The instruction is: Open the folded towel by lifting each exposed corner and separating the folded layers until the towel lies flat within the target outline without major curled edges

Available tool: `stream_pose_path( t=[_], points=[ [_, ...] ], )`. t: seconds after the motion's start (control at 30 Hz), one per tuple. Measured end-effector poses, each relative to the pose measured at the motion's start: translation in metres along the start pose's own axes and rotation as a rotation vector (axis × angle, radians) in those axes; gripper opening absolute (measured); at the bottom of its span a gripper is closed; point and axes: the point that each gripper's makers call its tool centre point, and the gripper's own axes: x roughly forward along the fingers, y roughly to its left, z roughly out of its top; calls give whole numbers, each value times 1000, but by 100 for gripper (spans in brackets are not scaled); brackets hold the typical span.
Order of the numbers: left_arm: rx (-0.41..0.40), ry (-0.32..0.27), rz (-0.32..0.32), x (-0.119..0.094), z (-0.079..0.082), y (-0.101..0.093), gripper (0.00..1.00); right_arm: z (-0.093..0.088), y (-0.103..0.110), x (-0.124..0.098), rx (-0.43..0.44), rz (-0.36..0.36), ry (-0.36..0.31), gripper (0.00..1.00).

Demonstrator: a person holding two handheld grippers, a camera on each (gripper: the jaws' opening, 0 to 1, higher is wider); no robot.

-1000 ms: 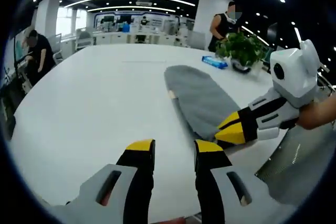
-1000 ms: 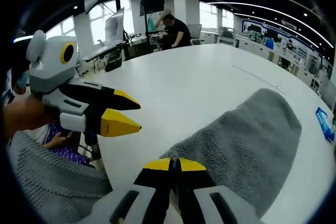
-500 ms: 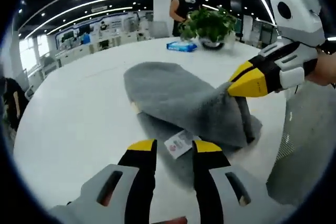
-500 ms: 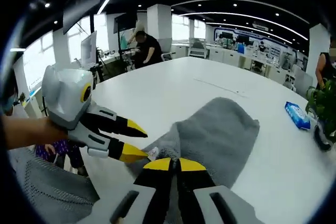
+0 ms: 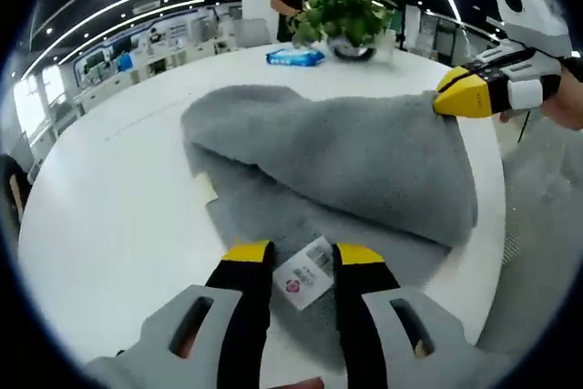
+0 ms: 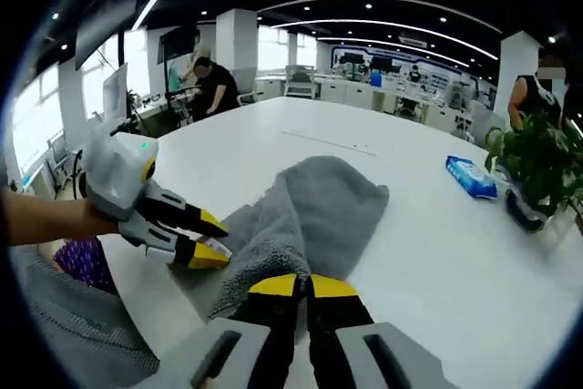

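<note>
Fingers, right: the right gripper (image 6: 304, 287) has its yellow tips pinched together on a corner of the grey towel (image 5: 364, 157), holding the top layer lifted off the layer below.
Fingers, left: the left gripper (image 5: 302, 255) stands parted, holding nothing, its tips astride the white care label (image 5: 305, 277) at the towel's near edge.
Towel: half opened on the white table (image 5: 100, 216), one flap raised toward 2 o'clock in the left gripper view, the lower layer lying flat.
Outline: I can't make out any target outline on the table.
Risk, slip: the pinch looks to be near the very edge; I reckon a quick pull could let the corner drop and the flap fall back.
Risk, drag: nothing pins the lower layer, so the whole towel may slide or bunch.
Risk, neighbours: the potted plant (image 6: 537, 157) and the blue packet (image 6: 472, 175) sit well apart at 2 o'clock; unlikely to be hit.
</note>
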Motion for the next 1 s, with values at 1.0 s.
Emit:
stream_pose_path(
  t=[1.0],
  points=[
    [-56, -28, 78, -6, -6, 2, 21, -70, -71, -36, 158, -231, 116, 0]
  ],
)
